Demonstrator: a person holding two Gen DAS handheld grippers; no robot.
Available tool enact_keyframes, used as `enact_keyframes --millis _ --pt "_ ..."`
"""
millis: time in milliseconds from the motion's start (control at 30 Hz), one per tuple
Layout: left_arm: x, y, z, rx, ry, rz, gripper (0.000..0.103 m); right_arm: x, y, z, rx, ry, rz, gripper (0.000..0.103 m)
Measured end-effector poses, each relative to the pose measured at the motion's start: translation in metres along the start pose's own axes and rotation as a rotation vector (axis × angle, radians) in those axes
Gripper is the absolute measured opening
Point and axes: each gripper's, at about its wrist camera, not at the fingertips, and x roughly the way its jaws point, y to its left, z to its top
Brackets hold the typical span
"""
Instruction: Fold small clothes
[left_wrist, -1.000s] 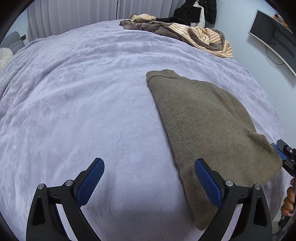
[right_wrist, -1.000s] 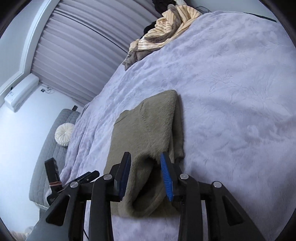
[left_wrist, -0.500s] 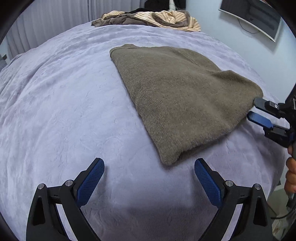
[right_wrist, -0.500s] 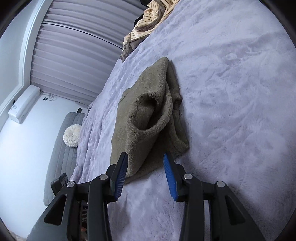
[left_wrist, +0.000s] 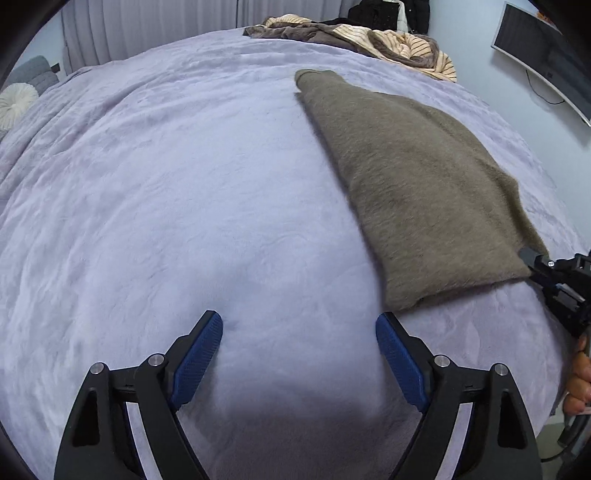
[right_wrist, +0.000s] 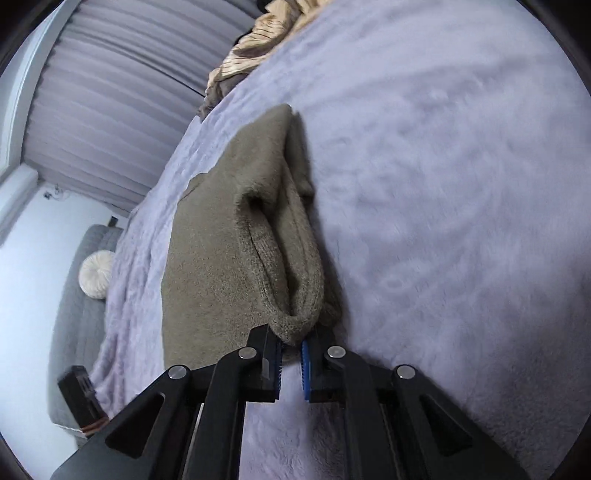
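An olive-brown knit sweater (left_wrist: 413, 177) lies folded lengthwise on the lilac bedspread (left_wrist: 184, 192), right of centre in the left wrist view. My left gripper (left_wrist: 299, 354) is open and empty, low over bare bedspread just left of the sweater's near corner. My right gripper (right_wrist: 292, 350) is shut on the sweater's near edge (right_wrist: 291, 328), where the knit bunches into a fold (right_wrist: 280, 251). The right gripper also shows at the right edge of the left wrist view (left_wrist: 554, 277), at the sweater's corner.
A heap of striped and brown clothes (left_wrist: 369, 37) lies at the far side of the bed. A wall screen (left_wrist: 546, 55) hangs at right. A grey sofa with a round white cushion (right_wrist: 96, 273) stands beyond the bed's left side.
My right gripper has moved in and shut on the sweater's near edge; half a second ago it was open just short of it. The left gripper stays open, its view swung left.
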Motion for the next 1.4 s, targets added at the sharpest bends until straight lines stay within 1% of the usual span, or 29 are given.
enact_keyframes --millis 33,100,167,267,300,367,467,567,633,700,767,800,833,867,933,967,1100,1233,1400 --pt "-0.004 0.006 -0.002 0.000 0.001 -0.003 0.087 -0.005 -0.002 -0.001 0.005 -0.009 0.005 0.008" --pt "-0.011 0.018 -0.002 -0.014 0.010 -0.020 0.087 -0.017 -0.002 0.000 0.000 -0.024 -0.015 0.010" --pt "-0.016 0.026 0.005 -0.035 0.006 -0.018 0.087 -0.027 0.001 0.001 -0.010 -0.042 -0.020 0.011" --pt "-0.025 0.029 0.024 -0.071 -0.039 -0.037 0.087 -0.044 0.019 0.003 -0.079 -0.126 -0.038 0.011" --pt "-0.027 0.026 0.032 -0.077 -0.051 -0.052 0.087 -0.052 0.029 0.004 -0.113 -0.165 -0.036 0.011" --pt "-0.026 0.015 0.047 -0.075 -0.062 -0.079 0.087 -0.061 0.045 0.008 -0.161 -0.205 -0.022 0.011" --pt "-0.022 -0.007 0.067 -0.046 -0.068 -0.108 0.087 -0.056 0.068 0.020 -0.223 -0.175 0.022 0.011" --pt "-0.008 -0.033 0.085 -0.019 -0.057 -0.126 0.087 -0.033 0.084 0.031 -0.268 -0.119 0.000 0.011" --pt "0.004 -0.045 0.088 -0.009 -0.034 -0.122 0.087 -0.014 0.087 0.039 -0.270 -0.073 -0.011 0.011" --pt "0.021 -0.050 0.085 -0.008 0.009 -0.094 0.088 0.005 0.083 0.043 -0.281 -0.036 -0.056 0.011" --pt "0.035 -0.045 0.079 -0.038 0.045 -0.110 0.089 0.021 0.073 0.046 -0.294 -0.008 -0.150 0.011" --pt "0.039 -0.041 0.076 -0.063 0.055 -0.124 0.094 0.027 0.061 0.047 -0.273 0.009 -0.187 0.008" --pt "0.040 -0.037 0.073 -0.082 0.060 -0.135 0.094 0.029 0.050 0.047 -0.235 0.014 -0.170 0.002" --pt "0.040 -0.035 0.071 -0.087 0.062 -0.148 0.094 0.027 0.036 0.047 -0.176 0.009 -0.130 0.000" --pt "0.038 -0.036 0.070 -0.069 0.061 -0.146 0.094 0.020 0.018 0.045 -0.094 -0.004 -0.060 0.000" --pt "0.037 -0.037 0.070 -0.057 0.060 -0.142 0.094 0.017 0.014 0.044 -0.076 -0.008 -0.045 0.000" --pt "0.037 -0.039 0.072 -0.057 0.065 -0.135 0.094 0.006 0.017 0.040 -0.110 -0.009 -0.067 0.000" --pt "0.034 -0.039 0.072 -0.061 0.070 -0.128 0.094 -0.002 0.017 0.038 -0.107 -0.005 -0.058 0.000" --pt "0.029 -0.038 0.071 -0.059 0.073 -0.117 0.094 -0.012 0.020 0.035 -0.116 -0.007 -0.057 0.002"
